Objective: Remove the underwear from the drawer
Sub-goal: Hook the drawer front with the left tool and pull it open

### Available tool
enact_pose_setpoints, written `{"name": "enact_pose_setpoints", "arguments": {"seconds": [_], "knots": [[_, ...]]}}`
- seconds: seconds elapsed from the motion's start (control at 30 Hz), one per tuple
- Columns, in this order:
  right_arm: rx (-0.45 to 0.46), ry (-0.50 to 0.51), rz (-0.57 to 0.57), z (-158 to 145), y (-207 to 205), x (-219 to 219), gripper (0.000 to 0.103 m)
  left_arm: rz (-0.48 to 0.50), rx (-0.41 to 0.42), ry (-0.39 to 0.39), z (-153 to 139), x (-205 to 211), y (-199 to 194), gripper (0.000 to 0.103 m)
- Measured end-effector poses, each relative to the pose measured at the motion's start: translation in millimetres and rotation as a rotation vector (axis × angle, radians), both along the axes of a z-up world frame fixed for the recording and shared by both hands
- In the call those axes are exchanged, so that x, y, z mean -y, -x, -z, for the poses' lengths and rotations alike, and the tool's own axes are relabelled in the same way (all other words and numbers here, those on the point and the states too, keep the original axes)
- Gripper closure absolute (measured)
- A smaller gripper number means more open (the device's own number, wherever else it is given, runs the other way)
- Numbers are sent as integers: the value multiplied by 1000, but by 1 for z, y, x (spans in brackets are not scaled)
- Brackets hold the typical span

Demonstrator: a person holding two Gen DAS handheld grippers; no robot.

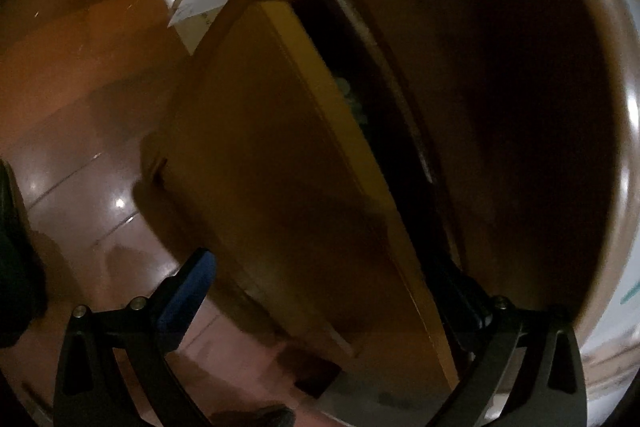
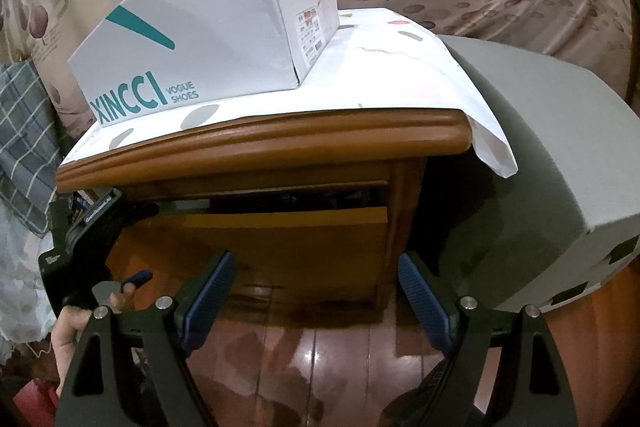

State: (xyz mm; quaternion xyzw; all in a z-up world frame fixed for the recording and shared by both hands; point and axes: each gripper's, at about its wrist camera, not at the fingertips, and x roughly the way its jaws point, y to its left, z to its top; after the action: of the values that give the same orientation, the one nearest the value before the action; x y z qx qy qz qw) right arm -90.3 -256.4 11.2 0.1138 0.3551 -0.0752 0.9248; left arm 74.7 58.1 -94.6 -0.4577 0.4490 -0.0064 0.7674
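Note:
A wooden nightstand drawer (image 2: pixel 280 247) is pulled out a little, leaving a dark gap (image 2: pixel 288 198) above its front. In the left wrist view the drawer front (image 1: pixel 280 167) fills the middle, and faint pale items (image 1: pixel 349 95) show in the gap; I cannot tell what they are. My left gripper (image 1: pixel 328 267) is open and straddles the front's top edge, one finger (image 1: pixel 188 291) outside and the other (image 1: pixel 468 303) in the gap. It also shows at the drawer's left end as the left gripper (image 2: pixel 86 223), held by a hand (image 2: pixel 68 331). My right gripper (image 2: pixel 316 267) hangs open before the drawer, holding nothing.
A white shoe box (image 2: pixel 200 39) sits on the nightstand top (image 2: pixel 260 143), over a dotted white sheet (image 2: pixel 400 67). A grey box (image 2: pixel 540 155) stands to the right. Plaid fabric (image 2: pixel 20 131) lies at the left. Glossy wooden floor (image 2: pixel 320 347) is below.

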Motion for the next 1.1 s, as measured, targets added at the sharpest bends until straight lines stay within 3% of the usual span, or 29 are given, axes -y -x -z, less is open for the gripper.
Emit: {"name": "enact_pose_setpoints", "arguments": {"seconds": [0.2, 0.33, 0.47, 0.67, 0.8, 0.97, 1.1], "knots": [[1, -4, 7, 0, -1, 2, 17, 13, 11, -39, -3, 3, -4, 0], [6, 0, 13, -1, 1, 3, 17, -8, -27, 1, 0, 0, 3, 0], [9, -2, 18, -2, 1, 5, 17, -13, -36, -15, -5, -3, 23, 0], [17, -10, 24, -5, 2, 9, 17, 12, -72, -156, -21, -3, 33, 0], [19, -1, 24, -4, 3, 9, 17, -10, -165, -115, -5, -6, 14, 2], [12, 4, 22, -2, 1, 8, 17, 9, -159, -91, 6, -6, 8, 0], [7, 10, 19, -1, 0, 8, 17, 24, -156, -140, 7, -5, 18, 0]]}}
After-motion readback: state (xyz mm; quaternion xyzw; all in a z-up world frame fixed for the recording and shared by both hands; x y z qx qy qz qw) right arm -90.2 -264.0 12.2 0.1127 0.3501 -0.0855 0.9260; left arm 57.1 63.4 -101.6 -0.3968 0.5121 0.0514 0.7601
